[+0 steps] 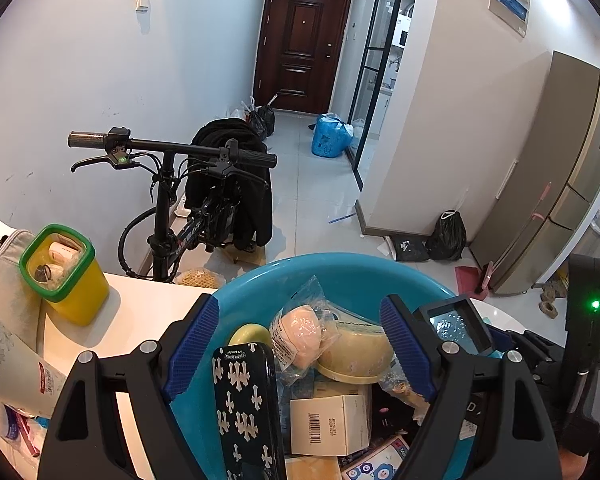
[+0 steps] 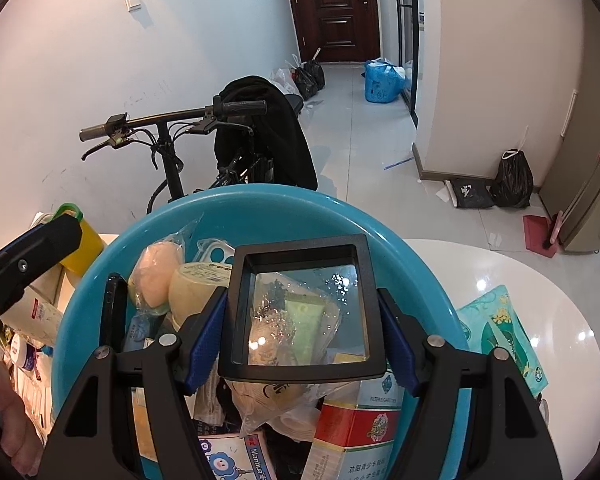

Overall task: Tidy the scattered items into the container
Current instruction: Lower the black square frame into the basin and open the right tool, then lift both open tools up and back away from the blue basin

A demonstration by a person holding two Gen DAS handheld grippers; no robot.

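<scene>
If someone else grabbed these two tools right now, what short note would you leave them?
Left hand-held gripper: open, empty, over the blue basin.
Right hand-held gripper: shut on a black-framed magnifier, held over the basin.
Done: the basin already holds a phone, a white box, a wrapped sponge, a cigarette carton and more.
Left: drop the magnifier in. On the table, a green packet lies right of the basin, with small bottles and jars and a yellow tub on its left.
</scene>
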